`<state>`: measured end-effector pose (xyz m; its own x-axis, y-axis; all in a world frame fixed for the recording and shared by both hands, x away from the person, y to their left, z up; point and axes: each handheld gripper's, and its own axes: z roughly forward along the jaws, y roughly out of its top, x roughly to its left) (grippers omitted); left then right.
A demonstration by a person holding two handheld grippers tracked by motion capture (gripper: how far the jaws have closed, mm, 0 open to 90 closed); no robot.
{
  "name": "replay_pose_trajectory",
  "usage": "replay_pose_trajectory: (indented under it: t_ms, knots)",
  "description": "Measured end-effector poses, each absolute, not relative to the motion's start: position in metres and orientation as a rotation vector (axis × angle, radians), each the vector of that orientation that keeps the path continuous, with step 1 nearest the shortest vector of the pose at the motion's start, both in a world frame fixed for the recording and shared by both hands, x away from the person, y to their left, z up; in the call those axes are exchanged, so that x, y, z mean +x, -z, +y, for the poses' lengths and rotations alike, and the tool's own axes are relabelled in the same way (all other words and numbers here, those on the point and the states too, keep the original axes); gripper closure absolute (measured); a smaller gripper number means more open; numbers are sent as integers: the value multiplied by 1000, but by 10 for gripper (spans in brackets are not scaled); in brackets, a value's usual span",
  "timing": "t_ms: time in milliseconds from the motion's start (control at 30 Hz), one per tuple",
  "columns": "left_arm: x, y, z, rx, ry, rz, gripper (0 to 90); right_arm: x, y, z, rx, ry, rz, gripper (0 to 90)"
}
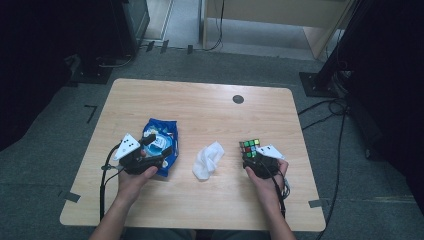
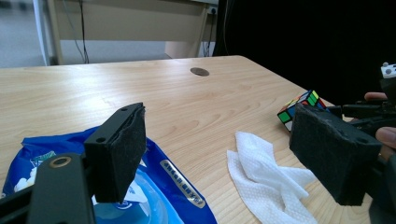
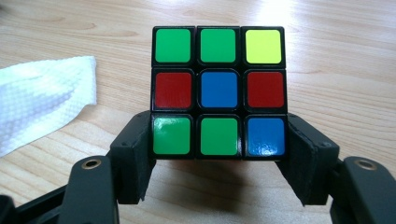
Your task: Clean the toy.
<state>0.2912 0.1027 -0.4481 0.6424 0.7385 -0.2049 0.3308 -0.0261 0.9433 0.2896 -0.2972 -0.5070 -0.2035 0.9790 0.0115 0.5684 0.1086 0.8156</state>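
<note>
My right gripper (image 3: 219,161) has its jaws clamped on the Rubik's cube (image 3: 218,91), the black pads pressed flat against the two sides of the bottom row. In the right gripper view the face turned to me reads green, green, yellow across the top, red, blue, red in the middle and green, green, blue at the bottom. From the high view the cube (image 1: 250,148) sits at about 4 o'clock on the wooden table (image 1: 200,105), just ahead of my right hand (image 1: 265,175).

My left gripper (image 2: 219,154) stands with its jaws wide apart and nothing between them. It hangs over the near end of the blue wet-wipe pack (image 2: 154,186), which lies at roughly 8 o'clock on the table; whether the lower jaw touches the pack I cannot tell. In the high view the pack (image 1: 162,135) runs from my left gripper (image 1: 155,147) up toward 12 o'clock.

Between the two grippers, near 6 o'clock, a crumpled white wipe (image 1: 207,160) lies on the bare wood, apart from both pack and cube. A small dark round disc (image 1: 238,99) sits in the tabletop toward 1 o'clock, well apart from everything else.
</note>
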Motion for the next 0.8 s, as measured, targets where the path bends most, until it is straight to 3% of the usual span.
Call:
replay_pose_trajectory:
  t_ms: [700, 800]
  knots:
    - [291, 448, 103, 1621, -401, 889, 191, 291, 507, -298, 1510, -983, 1814, 337]
    - [291, 446, 105, 1616, -403, 896, 191, 289, 503, -299, 1501, -1019, 1804, 289]
